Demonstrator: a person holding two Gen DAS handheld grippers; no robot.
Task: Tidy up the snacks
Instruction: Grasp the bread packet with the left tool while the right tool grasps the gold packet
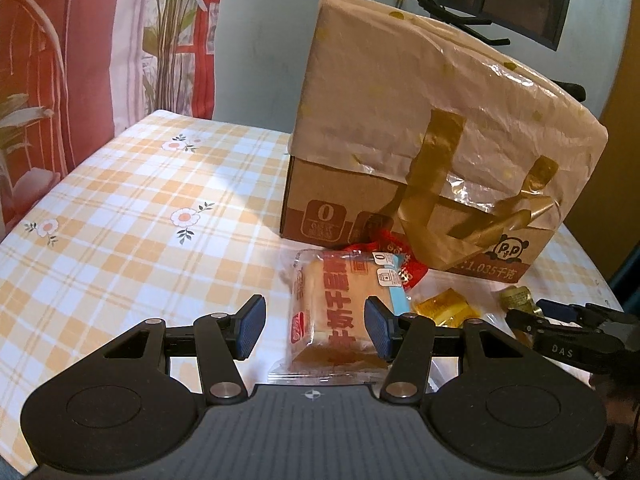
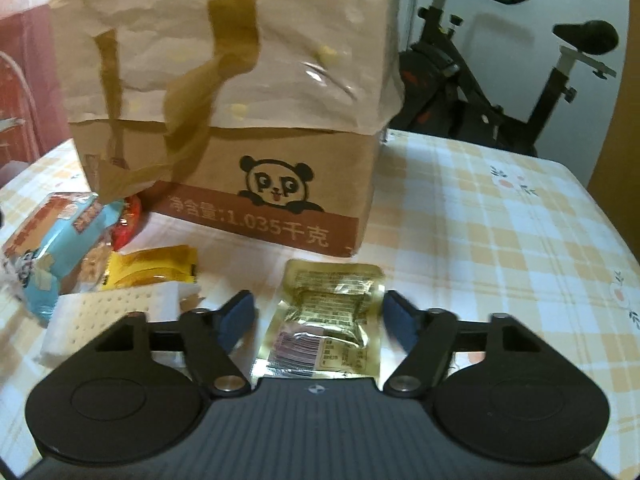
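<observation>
In the left wrist view my left gripper [image 1: 316, 330] stands open low over the table. A clear-wrapped bread packet [image 1: 332, 312] with red characters lies between its blue pads, close to the right pad with a gap on the left. In the right wrist view my right gripper [image 2: 320, 320] is open around a flat gold foil packet [image 2: 324, 320] lying on the cloth, a small gap showing at the left pad. The right gripper [image 1: 536, 312] also shows at the right edge of the left view, at the gold packet [image 1: 516, 296]. The bread packet [image 2: 56, 240] lies at the left.
A cardboard box [image 2: 280, 184] with a panda logo, capped by a paper bag [image 1: 420, 92] with gold handles, stands behind the snacks. A red packet [image 1: 400, 256], a yellow packet [image 2: 152, 268] and a white perforated foam block [image 2: 104, 312] lie nearby. The checked tablecloth [image 1: 132, 208] covers the table; an exercise bike [image 2: 500, 80] stands behind.
</observation>
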